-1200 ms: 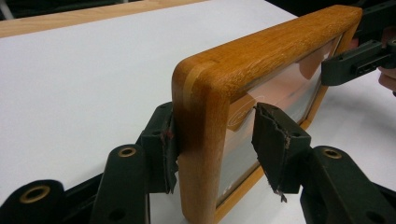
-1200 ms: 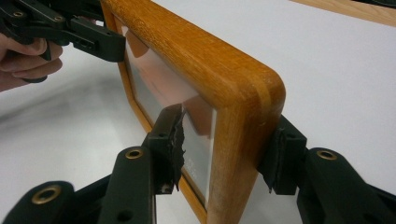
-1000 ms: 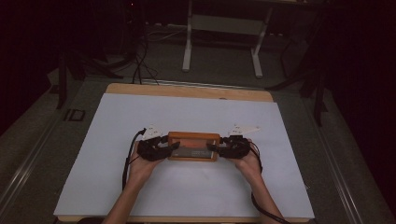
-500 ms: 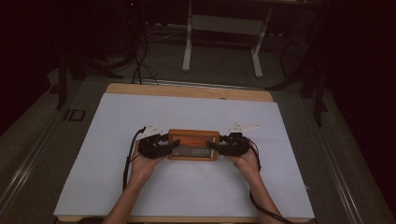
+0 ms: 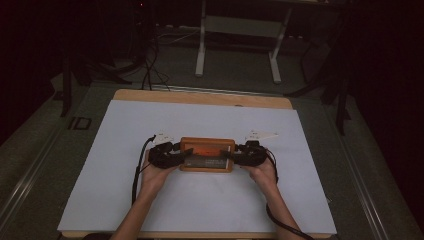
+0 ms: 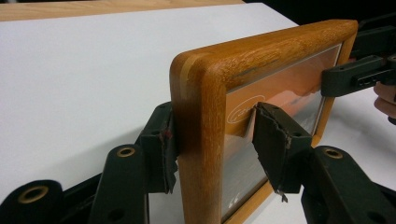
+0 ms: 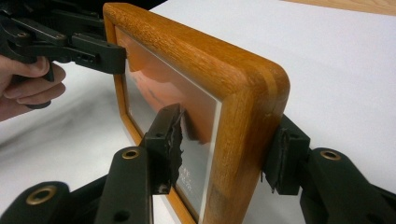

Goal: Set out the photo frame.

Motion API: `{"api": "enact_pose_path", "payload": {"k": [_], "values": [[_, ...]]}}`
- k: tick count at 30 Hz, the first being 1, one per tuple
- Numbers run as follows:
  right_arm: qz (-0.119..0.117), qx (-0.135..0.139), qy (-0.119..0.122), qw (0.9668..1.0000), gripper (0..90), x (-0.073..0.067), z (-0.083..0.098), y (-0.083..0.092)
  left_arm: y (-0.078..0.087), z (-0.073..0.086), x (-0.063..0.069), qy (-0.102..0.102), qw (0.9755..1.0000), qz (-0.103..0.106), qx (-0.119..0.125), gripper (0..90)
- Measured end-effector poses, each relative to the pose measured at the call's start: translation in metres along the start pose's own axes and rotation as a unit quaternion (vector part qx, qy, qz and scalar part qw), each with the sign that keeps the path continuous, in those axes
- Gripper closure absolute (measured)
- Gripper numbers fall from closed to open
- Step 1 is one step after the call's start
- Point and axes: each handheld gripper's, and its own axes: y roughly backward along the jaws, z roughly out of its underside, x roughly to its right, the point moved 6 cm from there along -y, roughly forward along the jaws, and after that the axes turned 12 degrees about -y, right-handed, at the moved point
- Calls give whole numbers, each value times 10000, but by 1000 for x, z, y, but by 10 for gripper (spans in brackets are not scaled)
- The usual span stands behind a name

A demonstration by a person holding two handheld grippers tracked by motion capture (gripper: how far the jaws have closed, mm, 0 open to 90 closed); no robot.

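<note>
A wooden picture frame [image 5: 207, 154] with an orange picture behind glass stands on its long edge mid-table. My left gripper [image 5: 181, 156] is shut on its left end: in the left gripper view one pad [image 6: 161, 140] presses the back of the picture frame [image 6: 201, 116] and the other touches the glass. My right gripper [image 5: 234, 156] is shut on the opposite end, its pads [image 7: 285, 156] clamping the picture frame [image 7: 243, 93] front and back. Whether the frame's lower edge rests on the table I cannot tell.
A white sheet [image 5: 200, 210] covers the wooden table [image 5: 200, 97], with bare room all around the frame. Behind the table stand the legs of a metal stand [image 5: 237, 50], and cables [image 5: 150, 65] lie on the dark floor. A cable [image 5: 137, 172] trails from the left gripper.
The frame's top edge sits slightly higher than a second ago, as if tipped more upright. Both hands stay almost where they were.
</note>
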Motion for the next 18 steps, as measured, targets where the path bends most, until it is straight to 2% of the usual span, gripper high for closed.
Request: {"api": "enact_pose_path", "payload": {"k": [18], "values": [[-26, 22, 15, 10000, 517, 0, 0, 0, 2, 0, 0, -9, 10000, 23, -40, 521]]}}
